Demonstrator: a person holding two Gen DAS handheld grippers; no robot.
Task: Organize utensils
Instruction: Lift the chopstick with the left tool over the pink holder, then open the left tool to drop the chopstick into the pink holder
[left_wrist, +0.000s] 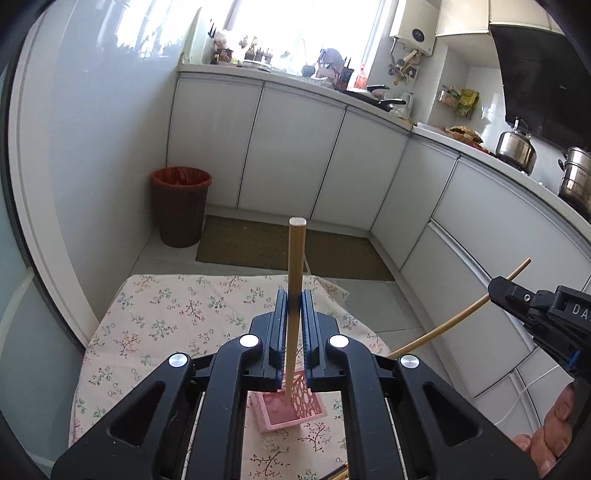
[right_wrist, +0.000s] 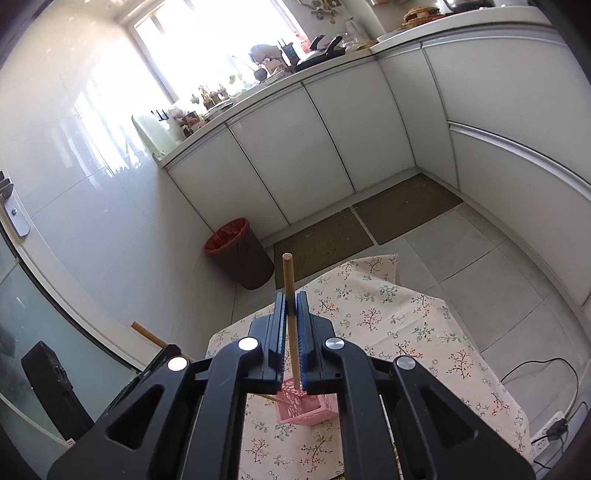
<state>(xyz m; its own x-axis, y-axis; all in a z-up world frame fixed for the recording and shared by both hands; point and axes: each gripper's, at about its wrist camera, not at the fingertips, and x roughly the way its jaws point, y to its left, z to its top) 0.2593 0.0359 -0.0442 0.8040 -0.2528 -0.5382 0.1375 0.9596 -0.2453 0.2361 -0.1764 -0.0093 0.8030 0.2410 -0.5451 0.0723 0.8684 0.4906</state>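
Note:
My left gripper (left_wrist: 294, 301) is shut on a bamboo chopstick (left_wrist: 295, 266) that stands upright, its lower tip inside a pink perforated utensil holder (left_wrist: 291, 406) on the floral tablecloth. My right gripper (right_wrist: 291, 302) is shut on a second chopstick (right_wrist: 290, 291), also upright, its lower end at the holder (right_wrist: 306, 408). The right gripper and its chopstick (left_wrist: 454, 317) show at the right of the left wrist view. The left chopstick's end (right_wrist: 147, 334) shows at the left of the right wrist view.
A small table with a floral cloth (left_wrist: 166, 317) stands in a kitchen corner. A brown waste bin with a red liner (left_wrist: 181, 206) stands by the wall. White cabinets (left_wrist: 295, 155) and floor mats (left_wrist: 251, 243) lie beyond. A cable and power strip (right_wrist: 546, 432) lie on the floor.

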